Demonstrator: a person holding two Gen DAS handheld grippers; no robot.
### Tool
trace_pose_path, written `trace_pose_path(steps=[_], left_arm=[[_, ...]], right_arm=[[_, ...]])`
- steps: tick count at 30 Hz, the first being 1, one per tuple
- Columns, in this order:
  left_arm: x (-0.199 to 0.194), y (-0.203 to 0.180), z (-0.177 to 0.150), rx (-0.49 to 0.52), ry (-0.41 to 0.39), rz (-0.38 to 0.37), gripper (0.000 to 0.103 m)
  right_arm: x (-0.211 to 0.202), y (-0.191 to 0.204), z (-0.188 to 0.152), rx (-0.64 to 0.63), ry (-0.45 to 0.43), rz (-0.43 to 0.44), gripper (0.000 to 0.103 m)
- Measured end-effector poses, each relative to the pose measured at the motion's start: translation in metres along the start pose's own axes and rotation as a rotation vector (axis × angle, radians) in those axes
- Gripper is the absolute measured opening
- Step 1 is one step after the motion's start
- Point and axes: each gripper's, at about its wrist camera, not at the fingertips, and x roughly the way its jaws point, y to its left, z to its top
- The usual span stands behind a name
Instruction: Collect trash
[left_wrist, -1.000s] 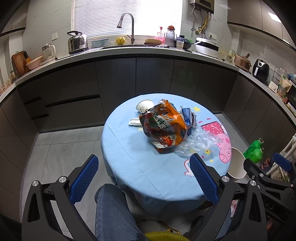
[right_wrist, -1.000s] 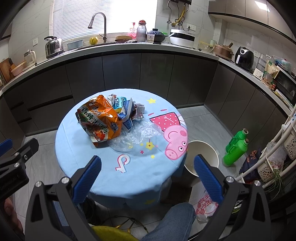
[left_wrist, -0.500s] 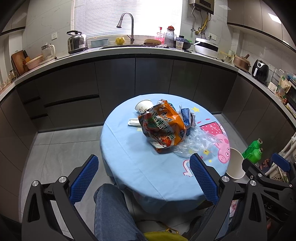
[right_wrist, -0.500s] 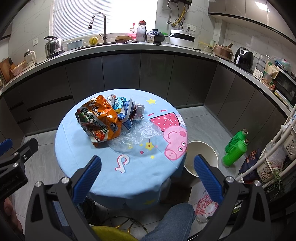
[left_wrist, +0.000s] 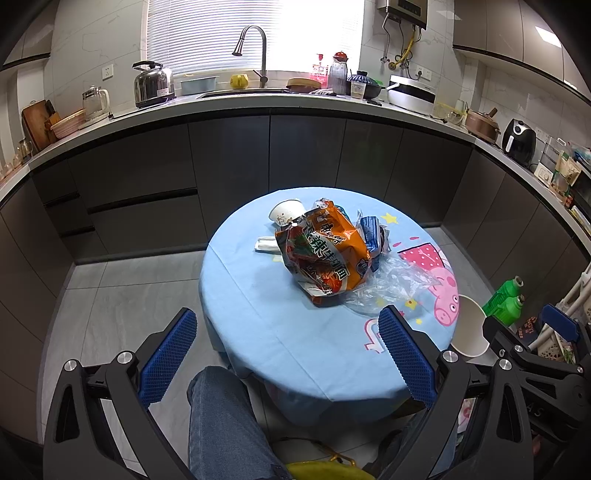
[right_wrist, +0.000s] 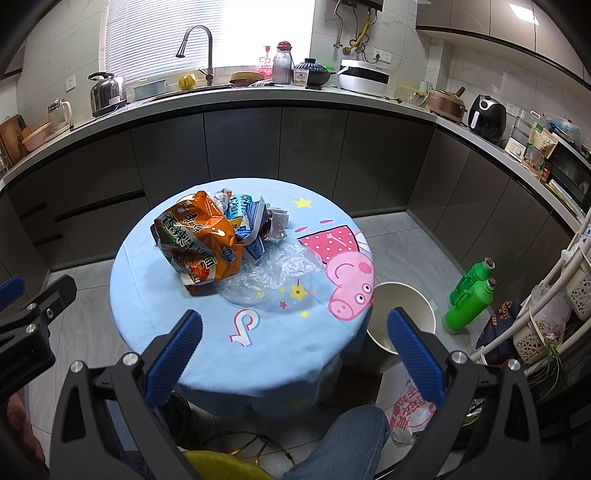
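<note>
1. The white bowl sits half hidden behind the orange noodle bag; the small wrappers behind it are too crumpled to make out; the waste bin is partly cut off by the table's edge.
2. Compared with a second ago, the table appears slightly nearer in the left view; the trash lies unmoved.
3. The bag, crinkled and glossy, rests mid-table, touching a clear plastic film; left gripper and right gripper both gape wide, holding nothing, short of the table.
</note>
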Motion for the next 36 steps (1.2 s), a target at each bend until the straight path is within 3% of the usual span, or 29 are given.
trace_pose_path(steps=[36], left_arm=[[-0.0006, -0.0011, 0.002, 0.001, 0.004, -0.007, 0.095]], right_arm=[[-0.0044, -0.0044, 0.0069, 0.008, -0.014, -0.002, 0.1]])
